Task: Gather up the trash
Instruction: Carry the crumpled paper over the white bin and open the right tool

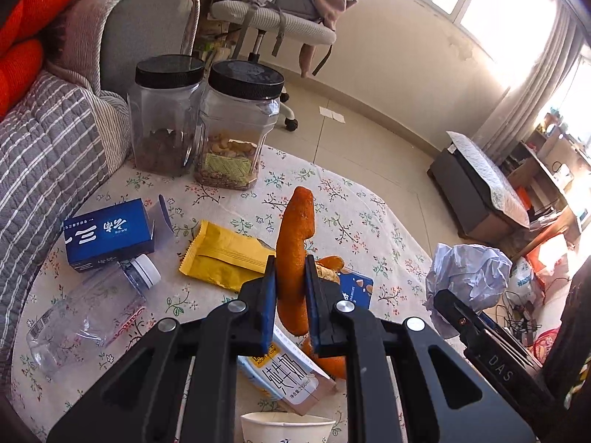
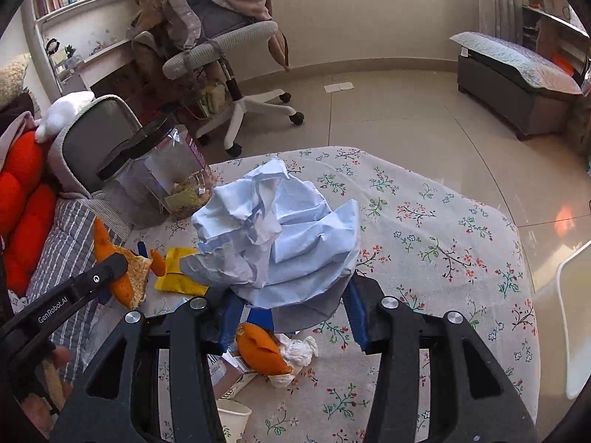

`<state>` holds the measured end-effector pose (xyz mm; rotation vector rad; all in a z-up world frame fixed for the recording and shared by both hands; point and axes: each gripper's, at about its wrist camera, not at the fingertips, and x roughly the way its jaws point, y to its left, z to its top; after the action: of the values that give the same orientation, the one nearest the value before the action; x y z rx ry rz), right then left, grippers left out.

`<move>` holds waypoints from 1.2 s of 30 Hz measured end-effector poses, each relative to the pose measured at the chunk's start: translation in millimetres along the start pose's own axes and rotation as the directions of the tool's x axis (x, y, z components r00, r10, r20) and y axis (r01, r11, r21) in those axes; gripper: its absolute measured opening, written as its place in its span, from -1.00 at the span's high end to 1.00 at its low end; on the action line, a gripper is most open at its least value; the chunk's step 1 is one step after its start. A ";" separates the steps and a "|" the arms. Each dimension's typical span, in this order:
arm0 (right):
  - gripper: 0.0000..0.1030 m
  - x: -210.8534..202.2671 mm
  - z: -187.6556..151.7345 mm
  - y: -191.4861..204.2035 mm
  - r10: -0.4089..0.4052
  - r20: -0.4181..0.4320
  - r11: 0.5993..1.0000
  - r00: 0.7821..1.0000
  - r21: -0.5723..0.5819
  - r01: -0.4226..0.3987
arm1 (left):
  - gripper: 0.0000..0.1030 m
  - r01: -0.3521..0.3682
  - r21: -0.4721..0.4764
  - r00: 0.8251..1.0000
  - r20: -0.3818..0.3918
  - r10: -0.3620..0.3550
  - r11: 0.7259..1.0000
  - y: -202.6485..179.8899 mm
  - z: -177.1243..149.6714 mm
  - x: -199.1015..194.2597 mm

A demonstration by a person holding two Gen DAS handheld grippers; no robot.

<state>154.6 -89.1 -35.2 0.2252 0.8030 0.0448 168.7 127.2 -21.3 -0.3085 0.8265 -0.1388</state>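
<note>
Orange peel [image 1: 293,254]: long curled strip, pinched upright between the pads of the left gripper [image 1: 290,295], lifted above the floral tablecloth [image 1: 354,221]. Crumpled paper ball [image 2: 280,236]: held in the right gripper [image 2: 291,317], jaws closed against its lower folds, raised over the table's middle.

Remaining litter on the cloth: milk carton [image 1: 291,380] and paper cup [image 1: 286,426] directly below the left gripper, more peel [image 2: 262,350] with a tissue wad [image 2: 299,350] beside it, yellow wrapper [image 1: 221,254], blue box [image 1: 109,234], empty plastic bottle [image 1: 88,317]. Two lidded jars [image 1: 203,122] hold food, probably not trash.

No bin visible in either view. Judgement: both loads are secured and ready to carry off. Keep both grips firm, peel hanging clear of the jars; the paper is loosely caught, so move it slowly and level.
</note>
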 end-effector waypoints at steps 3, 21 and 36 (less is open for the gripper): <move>0.12 -16.7 -5.9 -2.4 -0.009 0.036 0.999 0.999 -0.031 0.010 | 0.72 -0.017 0.034 0.999 0.050 0.015 0.999 -12.4 -5.5 -12.9; 0.11 -91.3 -25.7 -62.0 -0.097 0.165 0.993 0.982 -0.056 0.108 | 0.72 -0.007 0.131 0.990 0.140 -0.012 0.991 -91.5 -72.1 -50.5; 0.09 -132.7 -23.9 -165.8 -0.268 0.220 0.963 0.938 0.048 0.264 | 0.72 0.065 0.294 0.986 0.131 -0.108 0.953 -191.3 -96.8 -55.5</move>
<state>37.6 -263.0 6.7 0.1337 0.6019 -0.2398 59.4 -61.4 17.7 -0.0769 0.6369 -0.3130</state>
